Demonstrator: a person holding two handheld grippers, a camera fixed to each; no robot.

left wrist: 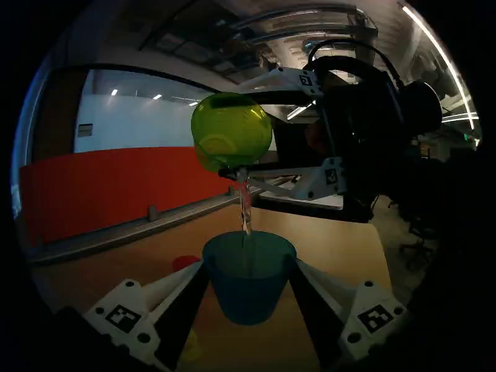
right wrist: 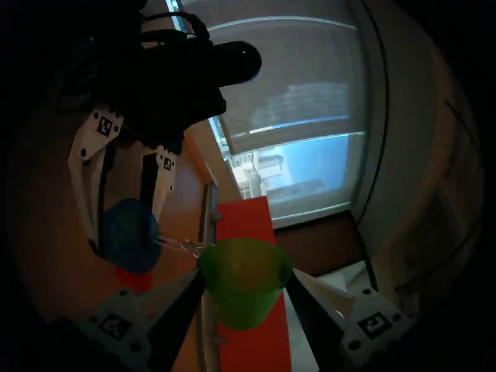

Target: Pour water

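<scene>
Looking at where this pour stands, I'd call it mid-pour, nowhere near the start and not finished either. In the left gripper view the left hand-held gripper (left wrist: 248,268) is clamped on a blue cup (left wrist: 248,301), one finger pressed to each side, and the cup is upright and lifted above the wooden worktop (left wrist: 338,248). Right above it the right hand-held gripper (left wrist: 240,133) has its two fingers squeezed on a green cup (left wrist: 230,127), which is tipped well over with its mouth facing down towards the blue one. A thin stream of water (left wrist: 245,211) drops from the green cup's lip and lands inside the blue cup's rim, roughly in the middle, so the aim looks good and I can't see any spill. The right gripper view agrees: the green cup sits between its own fingers and the blue cup is off to the side in the other gripper, with a little thread of water between them. So picking up, lining up and tipping are done. What's left, I reckon, is letting the rest run out, tipping the green cup back upright and setting both down. How full the blue cup is, or how much is left in the green one, I can't tell, it's too dim. There's also a small red thing (left wrist: 184,261) on the worktop behind the left finger.
</scene>
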